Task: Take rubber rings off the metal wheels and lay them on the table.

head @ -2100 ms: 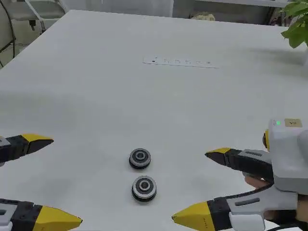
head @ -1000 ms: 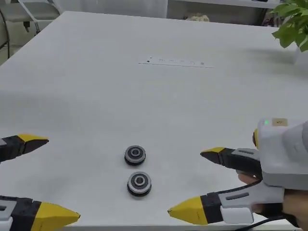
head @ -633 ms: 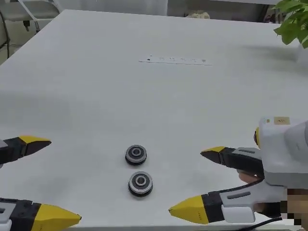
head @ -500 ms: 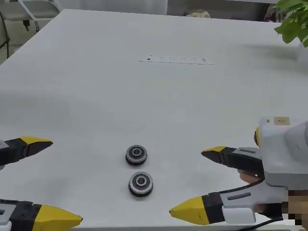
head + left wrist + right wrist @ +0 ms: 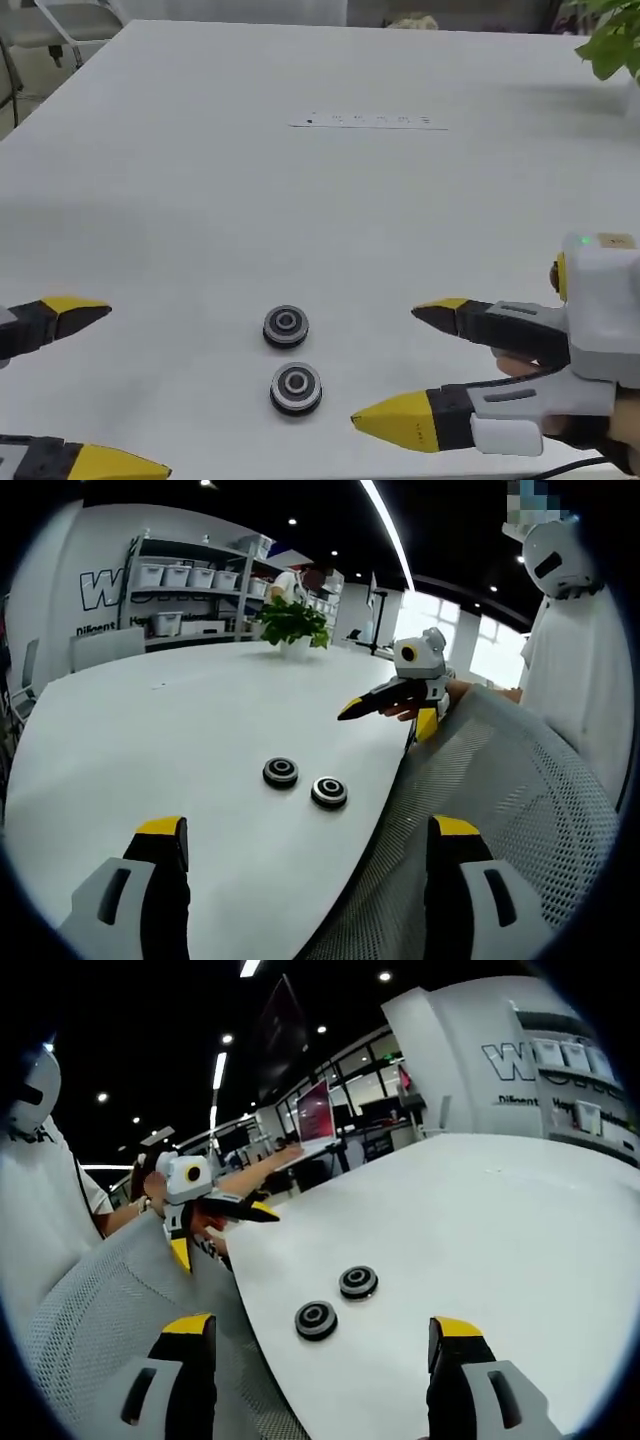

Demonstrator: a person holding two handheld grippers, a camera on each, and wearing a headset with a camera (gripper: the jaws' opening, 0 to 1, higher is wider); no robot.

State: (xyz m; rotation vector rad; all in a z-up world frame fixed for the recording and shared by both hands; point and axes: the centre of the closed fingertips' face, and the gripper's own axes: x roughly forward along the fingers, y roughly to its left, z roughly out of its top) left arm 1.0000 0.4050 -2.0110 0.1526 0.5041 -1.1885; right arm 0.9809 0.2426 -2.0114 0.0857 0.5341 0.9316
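Two small metal wheels lie flat on the white table (image 5: 200,180) near its front edge, each with a black rubber ring around its rim: the farther wheel (image 5: 286,327) (image 5: 281,772) (image 5: 358,1282) and the nearer wheel (image 5: 296,388) (image 5: 329,792) (image 5: 316,1320). My right gripper (image 5: 400,366) (image 5: 322,1327) (image 5: 388,718) hovers open to the right of them, its yellow-tipped jaws wide apart. To their left my left gripper (image 5: 120,390) (image 5: 308,830) (image 5: 224,1235) is open too. Neither touches a wheel, and both point at the pair from opposite sides.
A thin printed strip (image 5: 368,121) lies on the table's far half. A green plant (image 5: 612,40) stands at the far right corner and a chair (image 5: 30,35) beyond the far left. The wheels sit close to the table's front edge, by the person's mesh-clad body (image 5: 480,810).
The head camera has shifted a little. The right gripper has edged slightly toward the wheels and the left has sunk a bit toward the front edge. Both stay open; the wheels have not moved.
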